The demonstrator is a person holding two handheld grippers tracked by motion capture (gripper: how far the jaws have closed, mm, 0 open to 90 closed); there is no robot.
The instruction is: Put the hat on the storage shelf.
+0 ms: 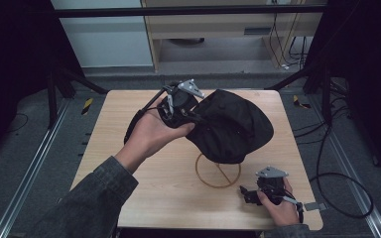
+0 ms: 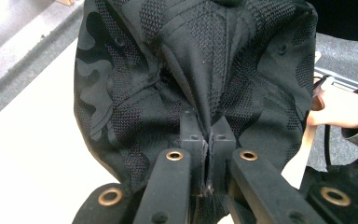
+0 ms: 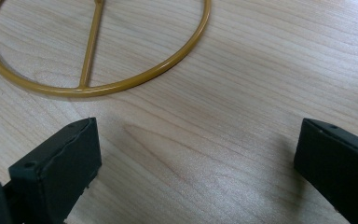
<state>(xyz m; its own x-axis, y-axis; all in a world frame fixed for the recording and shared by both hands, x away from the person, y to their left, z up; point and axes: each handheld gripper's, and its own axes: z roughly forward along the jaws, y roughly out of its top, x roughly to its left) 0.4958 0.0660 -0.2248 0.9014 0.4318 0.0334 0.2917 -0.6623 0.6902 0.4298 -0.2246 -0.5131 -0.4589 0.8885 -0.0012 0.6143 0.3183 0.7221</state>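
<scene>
Sleeved forearms reach in from below in the high view, over a pale wood-grain bench (image 1: 149, 188); the left tongs (image 1: 191, 116) hold a black fabric cap (image 1: 233, 126) above a yellow wire ring stand (image 1: 218, 171), the right tongs (image 1: 245, 194) low near the front edge. Left gripper view: jaws pinched tight on a fold of camouflage-patterned, mesh-textured cloth. Right gripper view: jaws wide apart, empty, just short of the ring's glossy round rod.
</scene>
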